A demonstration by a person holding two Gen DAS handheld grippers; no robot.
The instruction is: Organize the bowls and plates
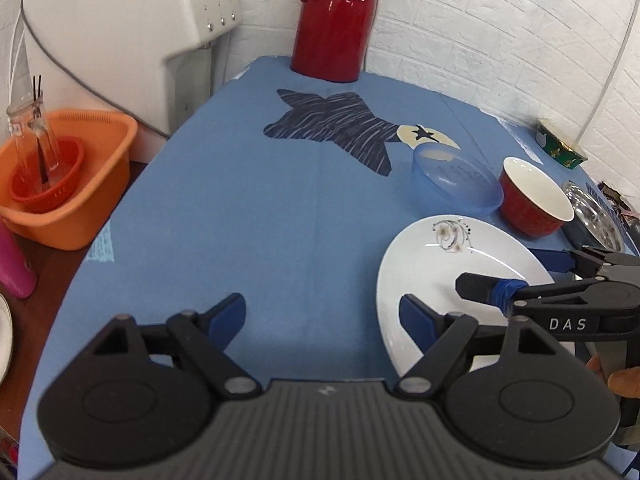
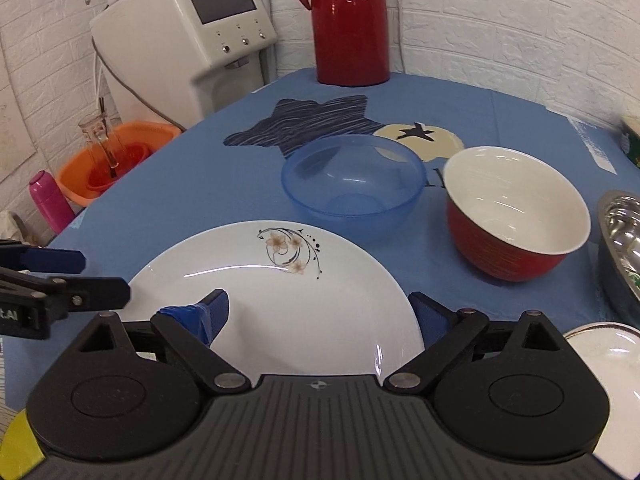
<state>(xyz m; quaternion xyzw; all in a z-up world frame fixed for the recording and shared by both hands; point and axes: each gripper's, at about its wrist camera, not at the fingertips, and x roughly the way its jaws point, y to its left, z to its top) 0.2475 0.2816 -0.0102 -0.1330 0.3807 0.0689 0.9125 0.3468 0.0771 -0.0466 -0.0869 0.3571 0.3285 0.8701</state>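
Right gripper [image 2: 320, 316] spread wide over the white flowered plate [image 2: 280, 300], blue bowl [image 2: 352, 184] and red bowl [image 2: 516, 216] beyond

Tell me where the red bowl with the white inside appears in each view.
Left wrist view: the red bowl with the white inside stands at the right, behind the white flowered plate.
Right wrist view: the bowl stands right of centre.
Shared landmark: the clear blue plastic bowl, just left of it.

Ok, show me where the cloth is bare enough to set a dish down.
The widest bare stretch of blue cloth lies between the orange basin and the white plate, running back to the red thermos. The right side is crowded: blue bowl, red bowl and steel dish sit close together.
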